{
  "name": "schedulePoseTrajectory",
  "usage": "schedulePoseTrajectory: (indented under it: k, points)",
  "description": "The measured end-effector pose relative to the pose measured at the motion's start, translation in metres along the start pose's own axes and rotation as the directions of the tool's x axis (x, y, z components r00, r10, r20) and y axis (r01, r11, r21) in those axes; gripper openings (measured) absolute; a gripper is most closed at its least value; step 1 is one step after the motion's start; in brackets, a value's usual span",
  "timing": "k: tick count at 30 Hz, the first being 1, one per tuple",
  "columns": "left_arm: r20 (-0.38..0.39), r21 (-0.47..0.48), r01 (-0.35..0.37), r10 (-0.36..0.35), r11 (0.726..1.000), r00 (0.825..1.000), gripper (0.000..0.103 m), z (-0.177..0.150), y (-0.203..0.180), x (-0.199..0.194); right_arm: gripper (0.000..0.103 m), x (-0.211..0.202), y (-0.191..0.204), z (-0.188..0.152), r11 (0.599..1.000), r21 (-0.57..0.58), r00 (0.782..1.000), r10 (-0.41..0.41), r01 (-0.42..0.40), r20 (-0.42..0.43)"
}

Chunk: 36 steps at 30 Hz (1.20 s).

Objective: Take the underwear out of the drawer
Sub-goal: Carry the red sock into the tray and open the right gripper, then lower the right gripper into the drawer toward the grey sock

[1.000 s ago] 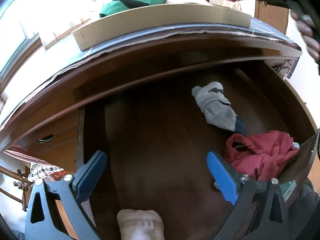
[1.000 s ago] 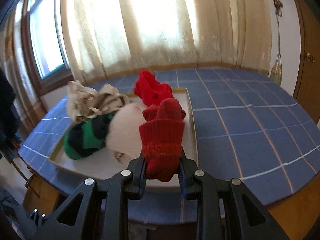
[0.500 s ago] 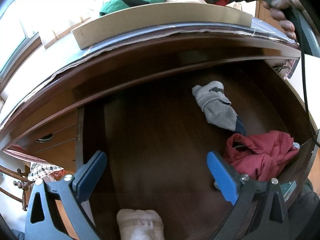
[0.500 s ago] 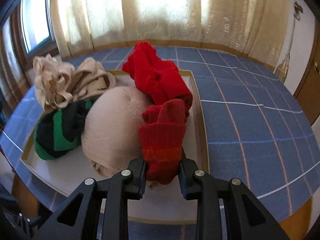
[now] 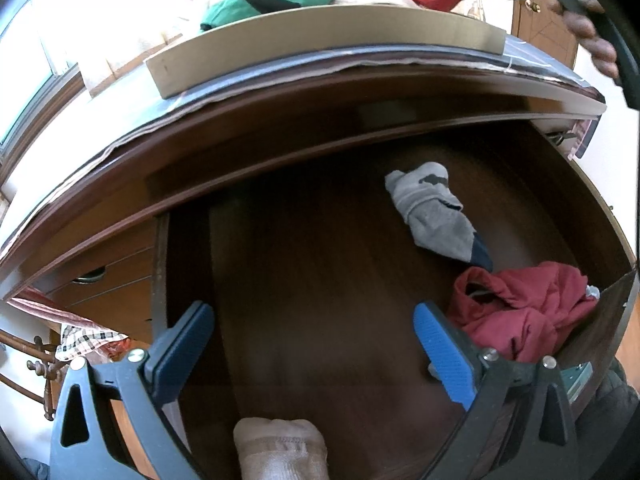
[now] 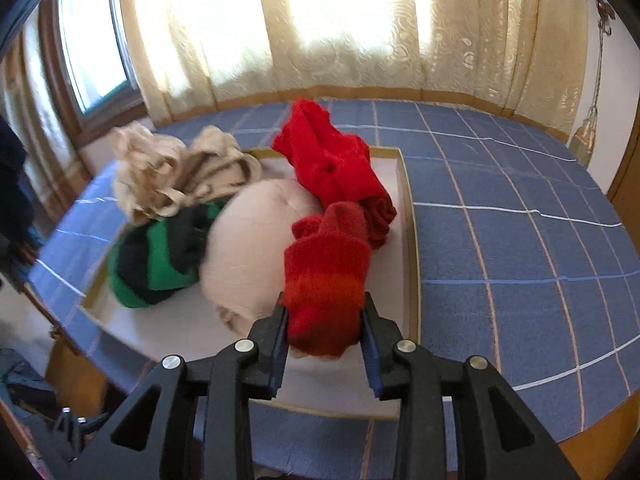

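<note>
Right gripper (image 6: 325, 322): its jaws pinch a red sock (image 6: 326, 276) from both sides; they have just been opening a little, the sock between them and the pads touching its sides.
Ahead of those jaws: a shallow tray (image 6: 410, 240) on the blue checked cloth (image 6: 520, 248) of the table; in it a second red garment (image 6: 332, 160) just beyond the sock, a pale rounded piece (image 6: 256, 248) to the jaws' left, a green and black striped piece (image 6: 156, 260) further left, beige crumpled pieces (image 6: 176, 172) behind that.
Left gripper (image 5: 312, 344): jaws spread wide, nothing between them; they hang over the open drawer (image 5: 320, 260).
Underwear left in drawer: a grey sock (image 5: 434, 212) beyond the right-hand jaw; a dark red bundle (image 5: 524, 312) just beside that jaw's outer side; a cream sock (image 5: 280, 452) below the jaws, cut off by the frame edge.
Only the left view shows: the drawer's inside; the tray's front wall (image 5: 320, 36) above it; the right gripper high at the top right corner, with fingers (image 5: 592, 36) of the hand on it.
Only the right view shows: the tray's contents in full; curtains (image 6: 320, 28) and a window (image 6: 96, 52) behind the table.
Hard to make out: the drawer's far corners, dark; what kind of garment the pale piece is.
</note>
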<state>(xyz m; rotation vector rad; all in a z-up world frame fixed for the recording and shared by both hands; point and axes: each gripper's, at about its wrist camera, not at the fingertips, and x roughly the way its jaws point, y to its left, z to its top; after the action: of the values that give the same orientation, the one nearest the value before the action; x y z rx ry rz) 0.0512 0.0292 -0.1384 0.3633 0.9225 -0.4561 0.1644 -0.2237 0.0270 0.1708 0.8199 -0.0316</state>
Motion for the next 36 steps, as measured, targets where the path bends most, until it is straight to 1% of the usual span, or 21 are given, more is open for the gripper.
schedulePoseTrajectory:
  k: [4,7,11,15,19,24,27,31,33,36]
  points:
    - [-0.001,0.000,0.001,-0.001,1.000,1.000,0.101,0.000,0.000,0.000,0.036,-0.025,-0.004,-0.001,0.998,0.021,0.995,0.065,-0.066,0.078]
    - [0.000,0.000,0.000,0.000,1.000,1.000,0.101,0.000,0.000,0.000,0.036,-0.038,-0.006,-0.007,0.995,0.053,0.990,0.079,-0.086,0.119]
    - [-0.002,-0.004,0.005,-0.005,1.000,1.000,0.101,0.000,0.001,0.000,0.036,-0.051,-0.008,-0.028,0.986,0.085,0.981,0.130,-0.143,0.143]
    - [0.000,-0.008,0.008,-0.008,1.000,1.000,0.101,0.000,0.003,0.000,0.036,-0.064,-0.011,-0.060,0.981,0.117,0.976,0.137,-0.157,0.168]
    - [0.008,-0.010,0.008,-0.007,1.000,1.000,0.101,-0.001,0.003,-0.001,0.036,-0.071,-0.016,-0.095,0.970,0.151,0.974,0.168,-0.191,0.153]
    - [0.004,-0.007,0.000,0.000,1.000,1.000,0.101,0.000,0.002,-0.001,0.036,-0.071,-0.010,-0.131,0.983,0.106,0.984,0.135,-0.147,0.119]
    - [-0.003,-0.006,-0.002,0.002,1.000,1.000,0.101,0.001,0.001,0.000,0.036,-0.063,-0.008,-0.151,0.984,0.096,0.986,0.139,-0.147,0.088]
    - [-0.004,-0.005,-0.009,0.009,1.000,1.000,0.101,0.001,0.000,-0.001,0.036,-0.050,-0.018,-0.174,0.975,0.157,0.987,0.152,-0.158,0.051]
    - [-0.005,-0.005,-0.012,0.012,1.000,1.000,0.101,0.001,-0.001,0.000,0.036,-0.046,-0.023,-0.181,0.974,0.173,0.989,0.138,-0.144,0.049]
    - [-0.004,-0.005,-0.012,0.012,1.000,1.000,0.101,0.001,-0.001,-0.001,0.036,-0.044,-0.027,-0.192,0.982,0.163,0.994,0.091,-0.098,0.055]
